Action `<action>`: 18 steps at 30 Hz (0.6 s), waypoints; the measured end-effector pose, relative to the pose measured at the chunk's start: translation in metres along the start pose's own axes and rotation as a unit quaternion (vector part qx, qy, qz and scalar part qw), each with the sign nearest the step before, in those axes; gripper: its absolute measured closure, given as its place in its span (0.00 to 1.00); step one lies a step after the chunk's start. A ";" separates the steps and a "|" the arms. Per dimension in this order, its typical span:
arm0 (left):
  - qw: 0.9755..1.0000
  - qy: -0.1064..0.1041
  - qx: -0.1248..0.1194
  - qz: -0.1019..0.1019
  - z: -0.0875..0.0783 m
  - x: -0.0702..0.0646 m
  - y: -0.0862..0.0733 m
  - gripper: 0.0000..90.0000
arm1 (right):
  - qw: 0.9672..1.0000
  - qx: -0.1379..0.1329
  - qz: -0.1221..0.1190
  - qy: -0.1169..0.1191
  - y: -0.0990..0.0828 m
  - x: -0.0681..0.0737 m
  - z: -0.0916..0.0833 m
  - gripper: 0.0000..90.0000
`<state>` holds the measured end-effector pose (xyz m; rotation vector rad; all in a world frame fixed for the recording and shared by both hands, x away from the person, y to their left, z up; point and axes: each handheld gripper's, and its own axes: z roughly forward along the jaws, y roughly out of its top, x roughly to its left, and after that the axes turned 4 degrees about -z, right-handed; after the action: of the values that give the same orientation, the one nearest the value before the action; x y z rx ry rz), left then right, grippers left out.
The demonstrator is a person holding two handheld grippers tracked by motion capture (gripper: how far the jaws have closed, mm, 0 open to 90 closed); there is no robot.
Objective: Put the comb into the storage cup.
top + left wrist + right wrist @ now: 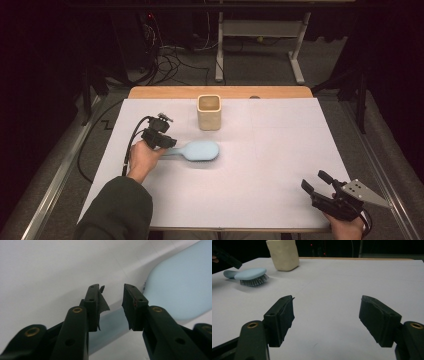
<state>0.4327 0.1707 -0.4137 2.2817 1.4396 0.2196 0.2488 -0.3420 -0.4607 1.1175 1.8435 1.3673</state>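
A light blue hairbrush (pixel 200 150) lies bristles down on the white sheet left of centre, with its handle pointing left. My left gripper (pixel 167 144) reaches down over that handle. In the left gripper view the jaws (pixel 113 293) stand a little apart astride the handle (pixel 110 323), a gap shows between the pads, and the brush head (pixel 180 290) lies beyond at right. My right gripper (pixel 315 181) rests near the table's front right corner, open and empty (pixel 327 312). From there the brush (pixel 250 273) appears at far left.
A cream square cup (pixel 209 112) stands upright behind the brush, near the table's far edge, also seen as the cup (pixel 283 253) in the right gripper view. The white sheet (pixel 280 150) covers the wooden table. Cables and a desk frame lie on the floor beyond.
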 end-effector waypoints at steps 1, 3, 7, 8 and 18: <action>1.000 -0.001 0.003 0.001 0.001 0.000 0.000 0.77 | 1.000 -0.001 -0.001 0.000 0.000 0.000 0.000 0.31; 1.000 -0.003 0.008 0.002 0.002 0.000 0.000 0.79 | 1.000 0.000 0.000 0.000 0.000 0.000 0.000 0.31; 1.000 -0.005 0.017 0.004 0.005 0.000 0.000 0.82 | 1.000 -0.001 -0.002 0.001 0.000 0.000 0.000 0.31; 1.000 -0.006 0.017 0.003 0.006 0.000 0.000 0.83 | 1.000 -0.001 -0.002 0.001 0.000 0.000 0.000 0.31; 1.000 -0.022 0.020 -0.001 0.006 0.001 0.000 0.91 | 1.000 0.000 -0.002 0.002 0.000 0.000 0.000 0.31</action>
<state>0.4358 0.1701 -0.4193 2.3024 1.4357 0.1419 0.2488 -0.3417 -0.4606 1.1110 1.8489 1.3678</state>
